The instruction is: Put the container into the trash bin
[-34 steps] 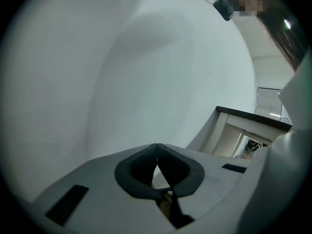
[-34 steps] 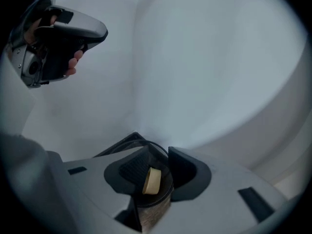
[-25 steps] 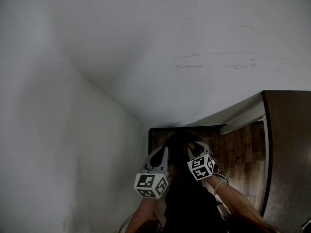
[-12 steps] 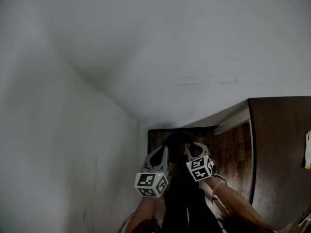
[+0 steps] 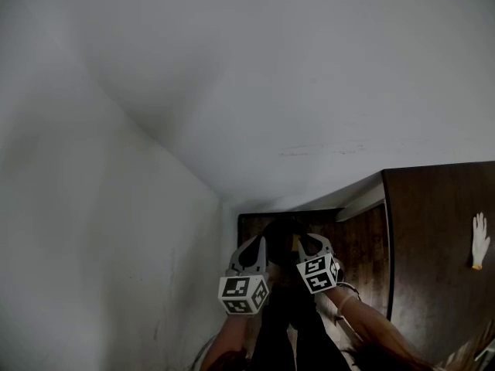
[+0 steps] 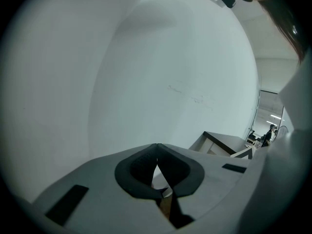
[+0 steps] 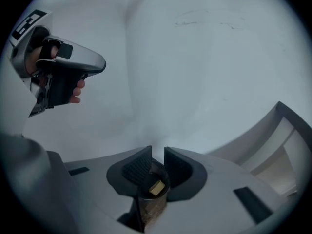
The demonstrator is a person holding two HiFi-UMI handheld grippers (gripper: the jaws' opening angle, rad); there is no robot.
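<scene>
**Right gripper** (image 7: pixel 157 149): the jaws stand a narrow gap apart and are closing. Neither pad presses on anything, and nothing is held.

Through the gap, directly below the jaws, the round dark mouth of the trash bin (image 7: pixel 145 182) is visible. The container (image 7: pixel 156 187) lies inside the bin as a small pale-yellow piece, well clear of both pads. It is too small for its shape to be made out.

**Left gripper** (image 6: pixel 157 145): the jaw tips meet at the front. The pads bow apart behind the tips and enclose nothing. In the right gripper view this gripper appears at upper left, with a hand (image 7: pixel 75 92) on its handle, against the white wall (image 7: pixel 204 72).

**Head view:** both grippers sit side by side, near each other, in a corner formed by two white walls, above a wood floor (image 5: pixel 360 246). At right, a white glove (image 5: pixel 480 240) shows against a dark wooden panel (image 5: pixel 433 246).
</scene>
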